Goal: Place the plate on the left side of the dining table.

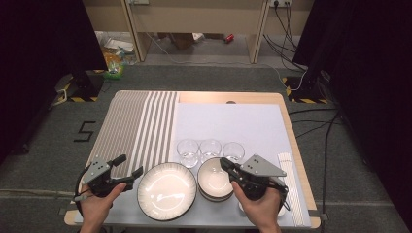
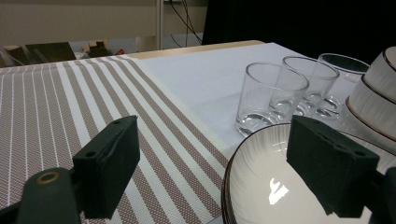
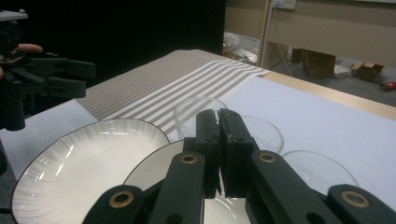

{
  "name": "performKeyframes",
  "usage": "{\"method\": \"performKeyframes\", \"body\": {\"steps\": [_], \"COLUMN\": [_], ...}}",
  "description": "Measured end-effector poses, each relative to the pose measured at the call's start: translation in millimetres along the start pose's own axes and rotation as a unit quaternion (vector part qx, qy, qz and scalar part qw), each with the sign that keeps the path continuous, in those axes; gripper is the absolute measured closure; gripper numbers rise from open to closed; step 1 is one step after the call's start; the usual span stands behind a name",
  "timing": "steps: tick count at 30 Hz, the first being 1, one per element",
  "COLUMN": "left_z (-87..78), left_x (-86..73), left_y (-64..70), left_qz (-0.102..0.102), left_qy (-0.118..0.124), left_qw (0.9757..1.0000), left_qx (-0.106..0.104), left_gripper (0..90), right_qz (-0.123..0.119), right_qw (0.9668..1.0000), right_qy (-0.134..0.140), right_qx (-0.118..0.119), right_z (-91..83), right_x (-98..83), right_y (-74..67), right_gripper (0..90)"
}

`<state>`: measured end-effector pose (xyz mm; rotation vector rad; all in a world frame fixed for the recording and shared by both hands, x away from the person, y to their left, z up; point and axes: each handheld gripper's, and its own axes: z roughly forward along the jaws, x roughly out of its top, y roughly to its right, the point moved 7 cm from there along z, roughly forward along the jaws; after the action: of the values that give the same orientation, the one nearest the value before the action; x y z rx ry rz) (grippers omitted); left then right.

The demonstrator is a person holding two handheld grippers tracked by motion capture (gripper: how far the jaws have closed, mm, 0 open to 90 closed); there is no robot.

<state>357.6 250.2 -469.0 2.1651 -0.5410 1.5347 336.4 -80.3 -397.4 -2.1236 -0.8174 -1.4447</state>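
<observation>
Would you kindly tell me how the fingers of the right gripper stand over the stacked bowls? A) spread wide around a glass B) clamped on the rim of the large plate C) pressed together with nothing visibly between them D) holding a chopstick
C: in the right gripper view the right gripper has its fingers pressed flat together above the stacked bowls, with nothing visible between them.

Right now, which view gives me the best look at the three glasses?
Left gripper view: the three glasses stand in a row, sides and rims visible. The high view shows them small from above; in the right gripper view, the shut right gripper partly hides them.
</observation>
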Motion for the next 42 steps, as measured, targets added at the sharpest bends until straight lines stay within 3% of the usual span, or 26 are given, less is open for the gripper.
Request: {"method": "performKeyframes", "body": {"steps": [7, 17, 24, 34, 42], "left_z": [4.9, 10.3, 14.6, 17.0, 16.3], "left_x": [-3.3, -12.9, -16.5, -21.5, -21.4], "left_y": [5.7, 7.0, 10.6, 9.4, 8.9], "left_qz": [0.0, 0.011, 0.006, 0.015, 0.011], "left_qy": [-0.014, -0.048, -0.054, -0.067, -0.067], "left_qw": [0.9998, 0.9985, 0.9979, 0.9971, 0.9971], "left_qx": [-0.017, -0.025, -0.033, -0.035, -0.036], "left_gripper": [17.5, 22.0, 22.9, 25.0, 26.0], "right_qz": [-0.006, -0.022, -0.024, -0.021, -0.032], "right_qw": [0.9995, 0.9973, 0.9951, 0.9921, 0.9904], "right_qy": [-0.018, -0.036, -0.051, -0.073, -0.082], "right_qx": [0.025, 0.06, 0.08, 0.099, 0.107], "right_z": [6.2, 17.7, 25.3, 32.6, 36.2], "right_x": [-2.6, -7.9, -13.0, -22.2, -27.3], "right_y": [-16.5, -41.3, -56.6, -69.4, -78.7], "right_gripper": [87.2, 87.0, 86.9, 87.3, 87.8]}}
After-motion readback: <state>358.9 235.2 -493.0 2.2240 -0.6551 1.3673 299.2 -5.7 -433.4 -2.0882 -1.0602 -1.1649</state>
